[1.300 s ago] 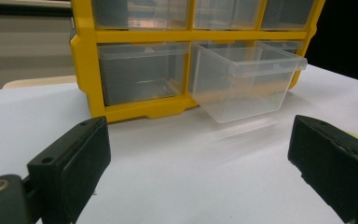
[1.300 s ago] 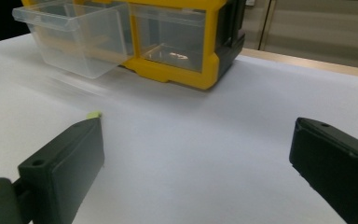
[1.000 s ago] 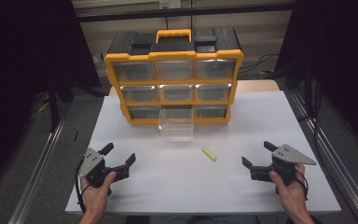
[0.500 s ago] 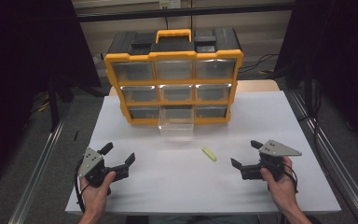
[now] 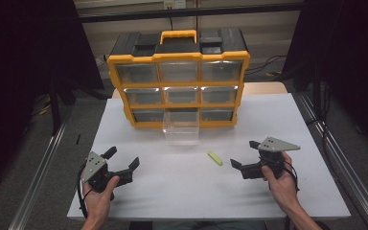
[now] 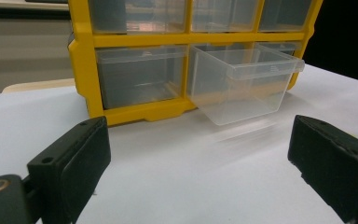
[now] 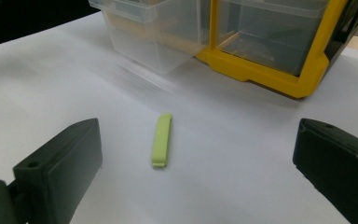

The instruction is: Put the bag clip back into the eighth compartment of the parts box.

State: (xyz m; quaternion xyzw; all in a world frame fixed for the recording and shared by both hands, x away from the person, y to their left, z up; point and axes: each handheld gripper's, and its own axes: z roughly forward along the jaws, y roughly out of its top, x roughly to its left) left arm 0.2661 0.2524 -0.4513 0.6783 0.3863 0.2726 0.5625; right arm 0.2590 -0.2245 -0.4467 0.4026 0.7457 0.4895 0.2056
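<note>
A small pale green bar (image 5: 215,158) (image 7: 162,139) lies flat on the white table, in front of a yellow organiser (image 5: 178,79) with clear drawers. The bottom middle drawer (image 5: 181,128) (image 6: 242,84) (image 7: 156,30) is pulled out and looks empty. My right gripper (image 5: 243,154) is open just right of the bar, jaws pointing left at it; in the right gripper view the bar lies between and ahead of the jaws, untouched. My left gripper (image 5: 122,157) is open at the front left, facing the organiser (image 6: 135,70), nothing between its jaws.
The white table (image 5: 287,120) (image 6: 177,177) (image 7: 242,140) ends close behind both hands. Metal rails (image 5: 338,158) run along the floor on either side. Dark curtains stand left and right of the table.
My right gripper has moved left across the table toward the green bar, staying open. The left gripper has stayed put.
</note>
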